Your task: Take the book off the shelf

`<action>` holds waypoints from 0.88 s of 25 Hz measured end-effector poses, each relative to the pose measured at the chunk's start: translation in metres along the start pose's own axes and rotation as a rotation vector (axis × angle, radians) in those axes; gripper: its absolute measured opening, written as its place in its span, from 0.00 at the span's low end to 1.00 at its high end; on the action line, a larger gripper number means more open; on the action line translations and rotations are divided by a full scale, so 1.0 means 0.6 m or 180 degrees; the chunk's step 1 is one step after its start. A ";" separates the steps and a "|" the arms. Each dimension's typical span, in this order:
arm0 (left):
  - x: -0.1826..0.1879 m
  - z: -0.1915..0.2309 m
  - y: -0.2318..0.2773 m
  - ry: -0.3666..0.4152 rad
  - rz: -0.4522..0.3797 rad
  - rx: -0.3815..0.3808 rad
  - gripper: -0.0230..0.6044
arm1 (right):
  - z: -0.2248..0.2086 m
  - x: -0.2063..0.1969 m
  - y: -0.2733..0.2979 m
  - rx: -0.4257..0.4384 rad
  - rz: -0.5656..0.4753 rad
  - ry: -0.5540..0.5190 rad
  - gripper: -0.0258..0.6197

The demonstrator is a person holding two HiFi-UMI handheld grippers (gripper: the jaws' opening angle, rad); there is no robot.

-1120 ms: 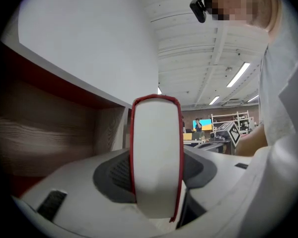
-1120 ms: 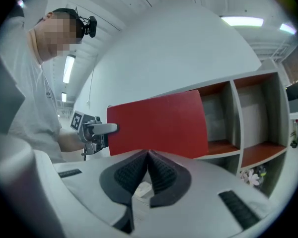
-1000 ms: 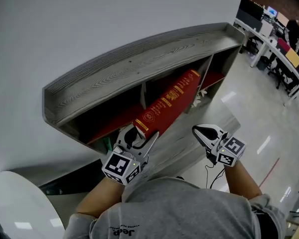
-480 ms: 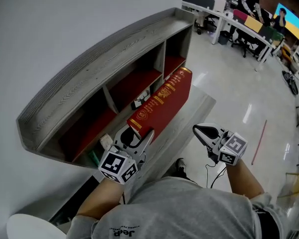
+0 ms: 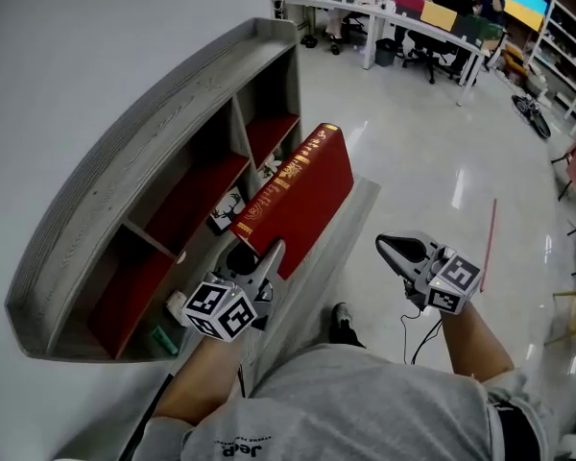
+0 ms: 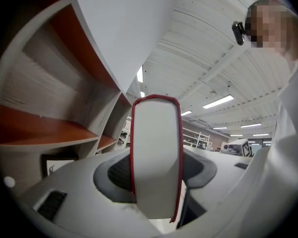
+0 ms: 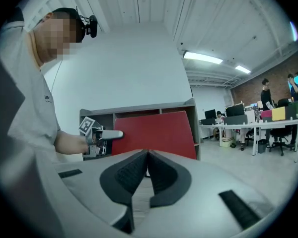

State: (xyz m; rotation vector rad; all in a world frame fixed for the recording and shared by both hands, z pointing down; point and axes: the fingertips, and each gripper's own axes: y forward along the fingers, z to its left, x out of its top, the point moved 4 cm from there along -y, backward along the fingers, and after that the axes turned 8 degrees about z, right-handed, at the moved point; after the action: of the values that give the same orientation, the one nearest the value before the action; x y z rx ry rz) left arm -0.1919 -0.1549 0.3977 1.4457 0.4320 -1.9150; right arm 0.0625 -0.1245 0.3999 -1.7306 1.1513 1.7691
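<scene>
A thick red book (image 5: 298, 198) with gold lettering on its spine is out of the grey shelf unit (image 5: 125, 181) and held in the air in front of it. My left gripper (image 5: 252, 268) is shut on the book's near end; in the left gripper view the white page edge of the book (image 6: 156, 152) fills the space between the jaws. My right gripper (image 5: 392, 251) hangs to the right, apart from the book, shut with nothing in it. From the right gripper view the red cover (image 7: 156, 133) and the left gripper (image 7: 105, 134) show ahead of the touching pads (image 7: 148, 170).
The shelf's compartments have red boards (image 5: 197, 195) and a small picture card (image 5: 225, 209) lies on the lower level. A low grey ledge (image 5: 312, 257) runs below the shelf. Desks, chairs and people (image 5: 432, 8) are far across the shiny floor.
The book has come fully out of its compartment and away from the shelf, carried by my left gripper. The view has swung round; my right gripper stays shut at the right.
</scene>
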 end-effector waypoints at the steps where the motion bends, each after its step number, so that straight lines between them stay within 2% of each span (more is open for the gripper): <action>1: -0.004 0.004 0.021 -0.0071 0.0015 0.0000 0.44 | -0.020 -0.002 -0.004 -0.0011 -0.0008 0.0013 0.05; 10: -0.068 0.049 0.190 -0.0832 0.0107 0.0006 0.44 | -0.192 -0.018 -0.014 -0.0017 -0.0050 0.0153 0.05; 15: -0.126 0.094 0.282 -0.1274 0.0176 0.0090 0.44 | -0.292 -0.031 -0.002 -0.0007 -0.0060 0.0196 0.05; 22: -0.233 0.151 0.383 -0.1792 0.0275 0.0189 0.44 | -0.404 -0.086 0.019 -0.0003 -0.0016 0.0288 0.05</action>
State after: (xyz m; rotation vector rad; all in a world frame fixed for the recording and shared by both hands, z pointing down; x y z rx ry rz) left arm -0.0763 -0.3293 0.5898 0.8798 0.0474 -2.1637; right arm 0.2112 -0.3068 0.4792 -1.8291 1.1818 1.7041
